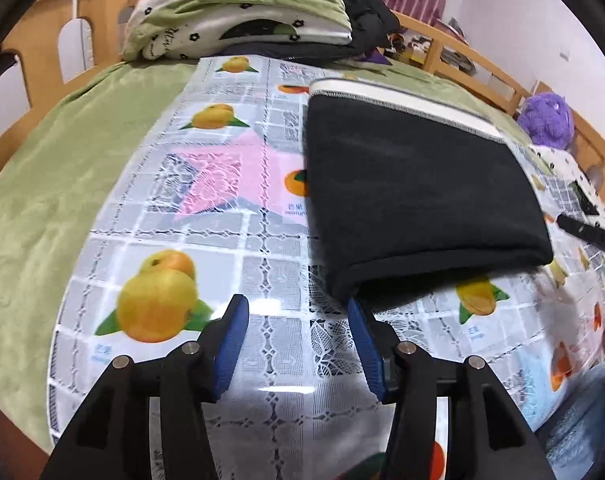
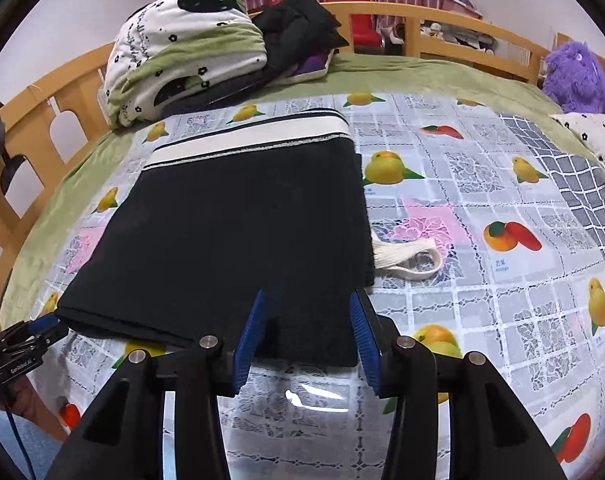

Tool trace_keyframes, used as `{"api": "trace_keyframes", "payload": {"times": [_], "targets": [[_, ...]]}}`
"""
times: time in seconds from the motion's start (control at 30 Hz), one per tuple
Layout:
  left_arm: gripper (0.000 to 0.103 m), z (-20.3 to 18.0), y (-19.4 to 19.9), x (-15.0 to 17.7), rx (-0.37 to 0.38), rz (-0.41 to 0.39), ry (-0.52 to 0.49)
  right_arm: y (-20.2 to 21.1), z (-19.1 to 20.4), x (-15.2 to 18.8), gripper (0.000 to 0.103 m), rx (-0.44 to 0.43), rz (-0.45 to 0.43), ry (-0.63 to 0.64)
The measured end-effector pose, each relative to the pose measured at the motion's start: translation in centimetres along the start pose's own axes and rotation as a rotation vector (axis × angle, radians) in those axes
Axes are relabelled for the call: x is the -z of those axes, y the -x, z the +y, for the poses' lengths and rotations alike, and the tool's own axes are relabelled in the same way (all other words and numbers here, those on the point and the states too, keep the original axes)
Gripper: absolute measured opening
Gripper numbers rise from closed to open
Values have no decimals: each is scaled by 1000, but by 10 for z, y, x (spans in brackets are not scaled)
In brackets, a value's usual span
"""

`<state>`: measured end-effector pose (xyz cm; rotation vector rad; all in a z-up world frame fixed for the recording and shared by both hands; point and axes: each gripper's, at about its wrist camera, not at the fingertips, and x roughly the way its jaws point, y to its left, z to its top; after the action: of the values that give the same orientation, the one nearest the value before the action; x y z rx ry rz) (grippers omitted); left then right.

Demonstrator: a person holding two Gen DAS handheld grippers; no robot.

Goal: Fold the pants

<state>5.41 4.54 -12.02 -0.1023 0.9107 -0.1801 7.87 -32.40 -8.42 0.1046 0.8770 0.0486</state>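
I see the pants [image 2: 238,216] folded into a flat black rectangle on the fruit-print tablecloth [image 2: 482,200], white waistband at the far edge; to their right the cloth is bare apart from a white drawstring [image 2: 408,260] poking out beside them; a bedding pile [image 2: 182,48] sits beyond the waistband. My right gripper [image 2: 308,334] is part open astride the pants' near edge, pads not pressing. My left gripper [image 1: 296,342] stands part open, empty, just off the pants' near corner.
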Motion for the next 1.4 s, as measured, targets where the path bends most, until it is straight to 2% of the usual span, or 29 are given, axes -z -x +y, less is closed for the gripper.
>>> {"api": "trace_keyframes", "payload": {"times": [0.2, 0.5, 0.6, 0.67, 0.77, 1.1, 1.33, 1.4], "targets": [[50, -14, 5, -25, -11, -28, -35, -7, -2, -4, 49, -10, 22, -37], [50, -56, -18, -55, 57, -7, -108, -4, -6, -5, 49, 10, 21, -75], [50, -67, -34, -53, 31, 22, -133, -5, -4, -5, 50, 19, 19, -64], [56, -72, -39, -49, 6, 7, -157, -5, -2, -4, 50, 22, 20, -58], [56, -76, -40, -44, -19, -15, -183, -6, 1, -4, 50, 29, 20, -45], [58, -73, -37, -39, -6, -63, -157, -6, 9, -2, 50, 44, 5, -16], [59, -67, -36, -40, 31, -35, -136, -8, 4, -2, 50, 59, -13, -45], [59, -66, -34, -37, 37, -37, -150, -13, 1, -2, 50, 52, 18, -49]]}}
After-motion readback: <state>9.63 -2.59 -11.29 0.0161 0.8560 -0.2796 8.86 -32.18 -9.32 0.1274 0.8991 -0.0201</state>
